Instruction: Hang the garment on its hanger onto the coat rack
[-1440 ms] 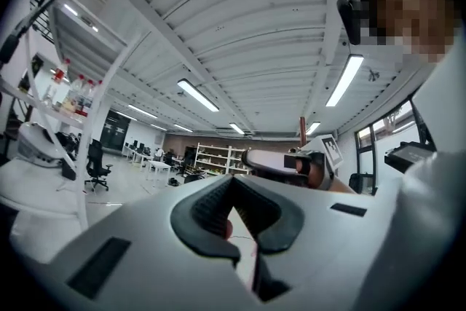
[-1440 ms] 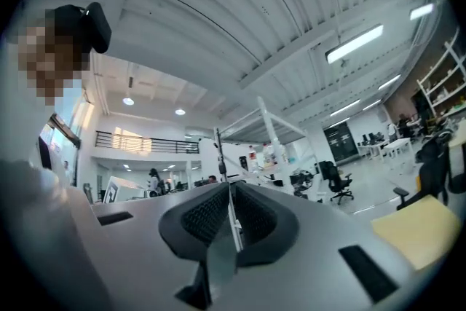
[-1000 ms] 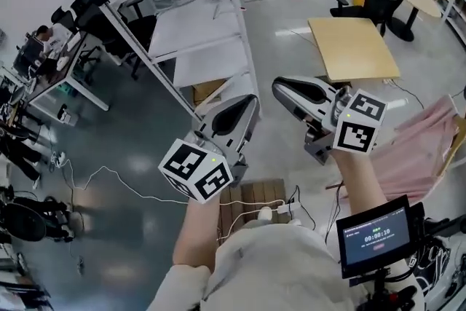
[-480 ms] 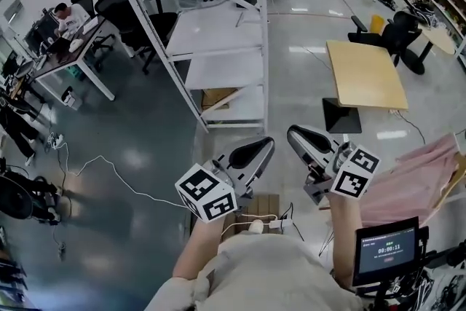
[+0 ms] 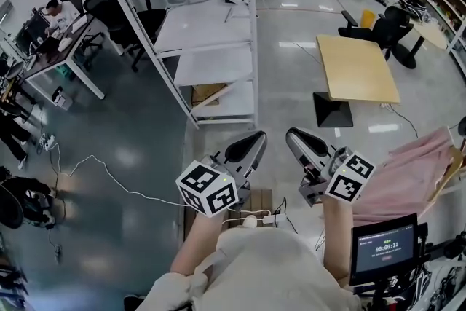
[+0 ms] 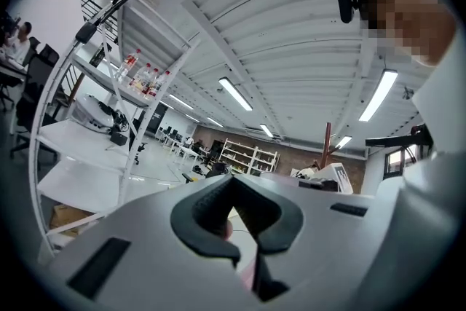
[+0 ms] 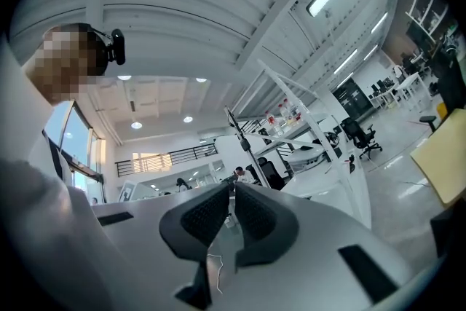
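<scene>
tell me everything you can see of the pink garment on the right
The pink garment is pale pink, thin-looking cloth with long creases. It spreads slanting from the head view's right edge down to the left. A wooden piece, probably its hanger, lies against its upper right part. The left gripper and right gripper are clear of it. The screen hides its lower edge.

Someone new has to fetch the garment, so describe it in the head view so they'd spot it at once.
Start at the pale wooden table at upper right, then drop toward the picture's right edge. There, just above the small dark screen, spreads the garment. It is the only pink, soft cloth in view; everything near it is hard and grey, white or black.
</scene>
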`<move>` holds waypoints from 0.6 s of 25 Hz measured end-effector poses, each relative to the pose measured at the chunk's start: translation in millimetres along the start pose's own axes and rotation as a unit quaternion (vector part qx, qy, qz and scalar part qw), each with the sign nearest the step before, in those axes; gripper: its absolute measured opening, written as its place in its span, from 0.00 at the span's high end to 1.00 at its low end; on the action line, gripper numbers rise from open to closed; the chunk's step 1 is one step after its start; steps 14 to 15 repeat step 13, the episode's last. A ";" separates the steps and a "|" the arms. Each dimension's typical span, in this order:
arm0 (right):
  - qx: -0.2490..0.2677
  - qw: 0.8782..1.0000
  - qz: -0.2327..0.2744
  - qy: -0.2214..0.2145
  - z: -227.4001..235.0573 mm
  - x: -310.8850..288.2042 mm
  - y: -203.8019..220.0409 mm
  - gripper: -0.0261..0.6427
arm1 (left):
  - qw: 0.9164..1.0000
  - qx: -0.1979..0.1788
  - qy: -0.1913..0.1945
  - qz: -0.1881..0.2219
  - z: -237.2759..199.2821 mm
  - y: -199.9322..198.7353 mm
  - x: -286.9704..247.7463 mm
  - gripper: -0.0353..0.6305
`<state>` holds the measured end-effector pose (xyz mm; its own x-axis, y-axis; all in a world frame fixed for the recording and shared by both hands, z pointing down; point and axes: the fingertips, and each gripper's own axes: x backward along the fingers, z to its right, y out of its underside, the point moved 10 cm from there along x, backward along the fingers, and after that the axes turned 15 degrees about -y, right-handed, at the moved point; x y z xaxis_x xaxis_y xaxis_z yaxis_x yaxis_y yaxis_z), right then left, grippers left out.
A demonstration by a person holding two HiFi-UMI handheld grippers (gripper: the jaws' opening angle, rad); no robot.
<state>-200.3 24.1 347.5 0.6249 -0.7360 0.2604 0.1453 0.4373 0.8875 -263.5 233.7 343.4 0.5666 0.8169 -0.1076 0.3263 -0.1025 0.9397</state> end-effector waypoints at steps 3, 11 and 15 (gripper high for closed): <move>-0.004 1.000 0.001 0.004 0.1 1.8 1.3 0.90 | 1.000 -0.010 0.004 -0.006 3.5 0.4 -5.4 0.94; -0.012 1.000 0.003 0.010 1.7 4.8 10.1 0.90 | 0.999 -0.027 0.029 -0.022 14.2 14.9 -15.6 0.94; -0.013 1.000 0.006 0.013 3.2 6.1 10.4 0.90 | 0.999 -0.017 0.042 -0.022 15.7 17.8 -18.9 0.94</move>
